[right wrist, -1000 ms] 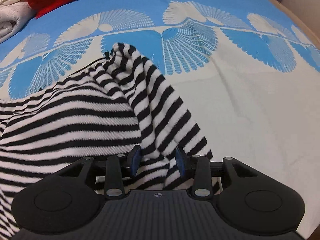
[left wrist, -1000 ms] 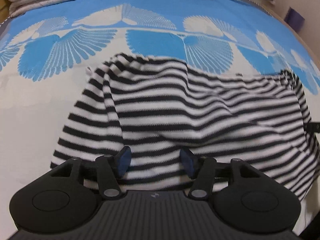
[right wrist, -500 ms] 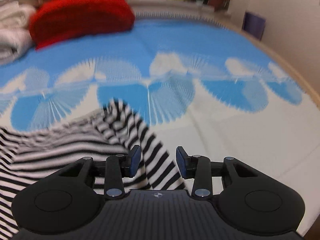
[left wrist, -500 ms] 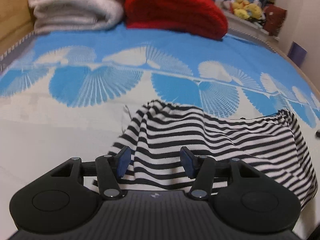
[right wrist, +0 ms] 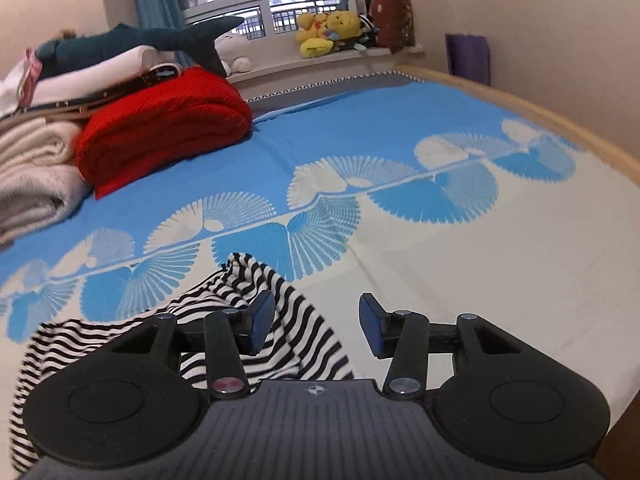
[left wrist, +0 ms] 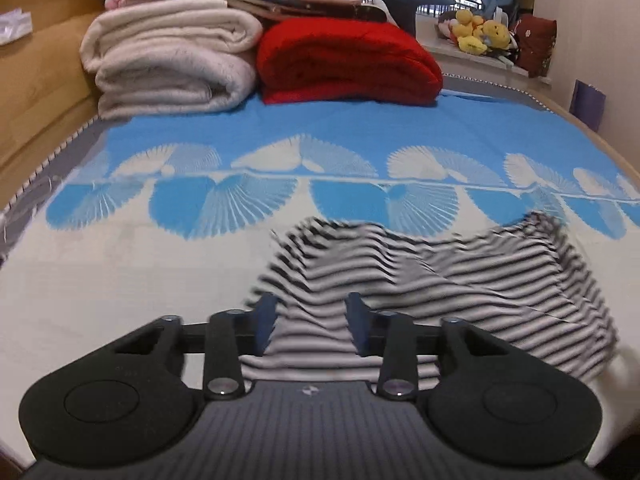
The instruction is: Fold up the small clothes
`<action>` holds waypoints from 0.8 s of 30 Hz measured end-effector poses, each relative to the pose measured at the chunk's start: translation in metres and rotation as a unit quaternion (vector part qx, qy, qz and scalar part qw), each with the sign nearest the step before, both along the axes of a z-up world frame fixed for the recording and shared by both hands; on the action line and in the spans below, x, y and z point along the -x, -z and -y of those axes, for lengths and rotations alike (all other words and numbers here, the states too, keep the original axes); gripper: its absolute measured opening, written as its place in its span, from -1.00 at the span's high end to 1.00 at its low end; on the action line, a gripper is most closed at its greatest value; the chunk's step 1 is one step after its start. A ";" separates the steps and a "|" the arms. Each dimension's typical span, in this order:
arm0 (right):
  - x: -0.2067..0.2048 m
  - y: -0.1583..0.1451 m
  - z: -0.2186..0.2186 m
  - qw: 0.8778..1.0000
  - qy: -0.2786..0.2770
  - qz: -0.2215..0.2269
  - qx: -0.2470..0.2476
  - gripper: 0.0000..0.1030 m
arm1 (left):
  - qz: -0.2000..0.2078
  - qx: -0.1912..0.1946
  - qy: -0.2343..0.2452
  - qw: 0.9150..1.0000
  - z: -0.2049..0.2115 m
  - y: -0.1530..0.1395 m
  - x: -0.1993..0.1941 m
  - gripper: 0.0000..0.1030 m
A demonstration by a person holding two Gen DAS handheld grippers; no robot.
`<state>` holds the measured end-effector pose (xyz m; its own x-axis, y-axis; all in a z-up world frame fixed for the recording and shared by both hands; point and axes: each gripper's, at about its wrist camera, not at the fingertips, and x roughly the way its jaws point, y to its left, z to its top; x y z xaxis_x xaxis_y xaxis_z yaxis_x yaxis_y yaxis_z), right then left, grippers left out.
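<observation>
Striped top (left wrist: 460,280) is lying rumpled on the bed (left wrist: 100,280), down on the cream part of the blue-and-white fan-print cover, with its far edge just reaching the blue fans. Left claw (left wrist: 312,326) is hovering over the near left part of it, and its blue pads (left wrist: 266,320) are sitting apart with the stripes showing in the gap; the jaws have just been closing in a bit, but nothing's getting pinched as far as I can see, the cloth looks like it's lying below them, not between them. It's pretty motion-blurred in that view though. Right claw (right wrist: 316,326) is sitting over the right-hand end of the top (right wrist: 240,304), jaws standing wide and just been opening further, holding nothing; the left pad is overlapping the striped cloth in the picture, the right one is over bare cover. At the far end of the bed there's a red blanket (left wrist: 348,60) folded up, touching a pile of cream blankets (left wrist: 168,64) beside it, and some yellow plush toys (right wrist: 328,30) are lining the window sill.
</observation>
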<state>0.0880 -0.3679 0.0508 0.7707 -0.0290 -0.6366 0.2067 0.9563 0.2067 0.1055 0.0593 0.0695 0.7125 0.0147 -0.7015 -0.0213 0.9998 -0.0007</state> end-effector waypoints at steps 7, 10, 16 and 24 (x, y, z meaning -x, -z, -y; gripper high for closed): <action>0.024 -0.009 0.005 0.999 -0.036 0.024 0.024 0.05 | 0.008 0.045 0.023 0.999 0.023 0.025 0.055 0.40; 0.036 -0.004 0.012 0.999 -0.039 0.030 0.024 0.04 | -0.030 0.050 0.013 0.998 0.018 0.054 0.068 0.40; 0.044 0.013 0.015 0.998 -0.050 -0.007 0.022 0.04 | -0.057 0.106 -0.022 0.992 -0.015 0.079 0.065 0.40; 0.042 0.020 0.042 0.999 -0.015 -0.022 -0.036 0.04 | -0.110 0.177 -0.120 0.971 -0.063 0.108 0.048 0.38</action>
